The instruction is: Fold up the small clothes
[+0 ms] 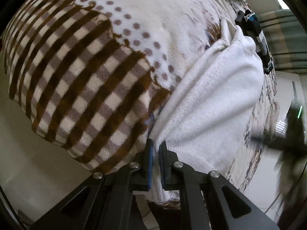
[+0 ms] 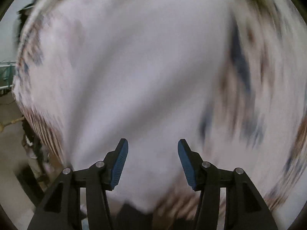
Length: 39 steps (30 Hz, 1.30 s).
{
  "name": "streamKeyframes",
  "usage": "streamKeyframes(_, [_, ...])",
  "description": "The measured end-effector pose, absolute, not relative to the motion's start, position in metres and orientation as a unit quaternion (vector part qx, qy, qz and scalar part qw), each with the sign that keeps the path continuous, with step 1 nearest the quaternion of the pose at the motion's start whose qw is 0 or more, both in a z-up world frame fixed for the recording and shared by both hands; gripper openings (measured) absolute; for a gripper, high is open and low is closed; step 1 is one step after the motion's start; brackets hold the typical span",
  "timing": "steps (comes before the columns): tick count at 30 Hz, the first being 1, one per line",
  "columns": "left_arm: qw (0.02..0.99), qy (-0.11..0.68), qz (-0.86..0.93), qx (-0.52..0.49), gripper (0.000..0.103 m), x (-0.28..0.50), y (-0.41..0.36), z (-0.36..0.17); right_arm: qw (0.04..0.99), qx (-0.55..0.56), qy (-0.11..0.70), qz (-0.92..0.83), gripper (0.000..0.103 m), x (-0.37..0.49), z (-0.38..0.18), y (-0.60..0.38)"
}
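Pinching an edge of the white garment (image 1: pixel 211 103), the left gripper (image 1: pixel 155 153) has its jaws clamped on the cloth, which lies draped over the checked blanket (image 1: pixel 80 88). Above that blurred blanket, the right gripper (image 2: pixel 153 153) holds its jaws apart, gripping nothing.

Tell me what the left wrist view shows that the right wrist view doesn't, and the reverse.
Only the left wrist view: the left gripper shut on an edge of the white garment, the brown checked part of the blanket, and a dark striped item beyond the garment.
Only the right wrist view: the right gripper open, holding nothing, the picture heavily blurred.
Both: white fabric in front of the fingers and blanket pattern around it.
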<state>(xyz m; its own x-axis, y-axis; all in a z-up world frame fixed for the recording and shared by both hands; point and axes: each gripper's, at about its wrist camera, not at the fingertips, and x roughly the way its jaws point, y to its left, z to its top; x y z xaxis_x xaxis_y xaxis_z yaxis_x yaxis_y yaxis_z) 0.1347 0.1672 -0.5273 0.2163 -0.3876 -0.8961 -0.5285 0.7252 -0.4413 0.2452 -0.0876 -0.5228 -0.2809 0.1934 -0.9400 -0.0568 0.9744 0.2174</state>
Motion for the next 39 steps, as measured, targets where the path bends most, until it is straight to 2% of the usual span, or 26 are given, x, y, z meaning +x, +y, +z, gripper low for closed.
streamKeyframes(3, [0.684,0.63,0.049,-0.365,0.004,0.14,0.168,-0.529,0.529,0.111,0.838,0.078,0.055,0.167,-0.567,-0.109])
streamKeyframes(4, [0.683,0.632,0.049,-0.363,0.004,0.142,0.168,-0.529,0.517,0.126,0.844,0.072,0.042,0.151,-0.577,-0.112])
streamKeyframes(6, [0.679,0.637,0.046,-0.362,0.004,0.142,0.168,-0.529,0.505,0.155,0.847,0.061,0.007,0.119,-0.591,-0.118])
streamKeyframes(12, [0.67,0.657,0.039,-0.345,0.005,0.133,0.172,-0.535,0.52,0.154,0.839,0.038,0.003,0.083,-0.589,-0.131])
streamKeyframes(14, [0.658,0.67,0.034,-0.343,0.009,0.133,0.174,-0.547,0.515,0.144,0.844,0.045,0.004,0.082,-0.597,-0.128])
streamKeyframes(16, [0.65,0.67,0.024,-0.357,0.011,0.137,0.178,-0.544,0.511,0.151,0.845,0.055,0.009,0.087,-0.601,-0.123])
streamKeyframes(17, [0.654,0.67,0.026,-0.351,0.016,0.14,0.179,-0.535,0.512,0.164,0.841,0.057,0.011,0.094,-0.597,-0.123])
streamKeyframes(18, [0.662,0.668,0.027,-0.34,0.019,0.144,0.18,-0.522,0.515,0.175,0.837,0.062,0.022,0.098,-0.592,-0.127])
streamKeyframes(19, [0.668,0.663,0.023,-0.338,0.026,0.148,0.181,-0.513,0.525,0.193,0.826,0.072,0.044,0.105,-0.582,-0.132])
streamKeyframes(20, [0.678,0.653,0.016,-0.337,0.041,0.155,0.182,-0.5,0.536,0.201,0.817,0.075,0.053,0.115,-0.577,-0.131])
streamKeyframes(21, [0.689,0.644,0.014,-0.333,0.048,0.163,0.182,-0.489,0.547,0.206,0.808,0.077,0.06,0.119,-0.57,-0.135])
streamKeyframes(22, [0.701,0.63,0.011,-0.333,0.053,0.174,0.182,-0.478,0.561,0.211,0.796,0.081,0.06,0.126,-0.561,-0.14])
streamKeyframes(29, [0.772,0.557,-0.04,-0.303,0.053,0.333,0.158,-0.453,0.635,0.248,0.727,0.079,0.06,0.213,-0.525,-0.181])
streamKeyframes(33, [0.777,0.552,-0.059,-0.296,0.053,0.428,0.136,-0.472,0.669,0.269,0.69,0.068,0.06,0.287,-0.525,-0.207])
streamKeyframes(37, [0.762,0.585,-0.07,-0.269,0.053,0.501,0.108,-0.51,0.696,0.277,0.658,0.073,0.06,0.358,-0.533,-0.226])
streamKeyframes(39, [0.754,0.603,-0.07,-0.25,0.047,0.521,0.097,-0.528,0.702,0.288,0.647,0.072,0.06,0.396,-0.542,-0.238])
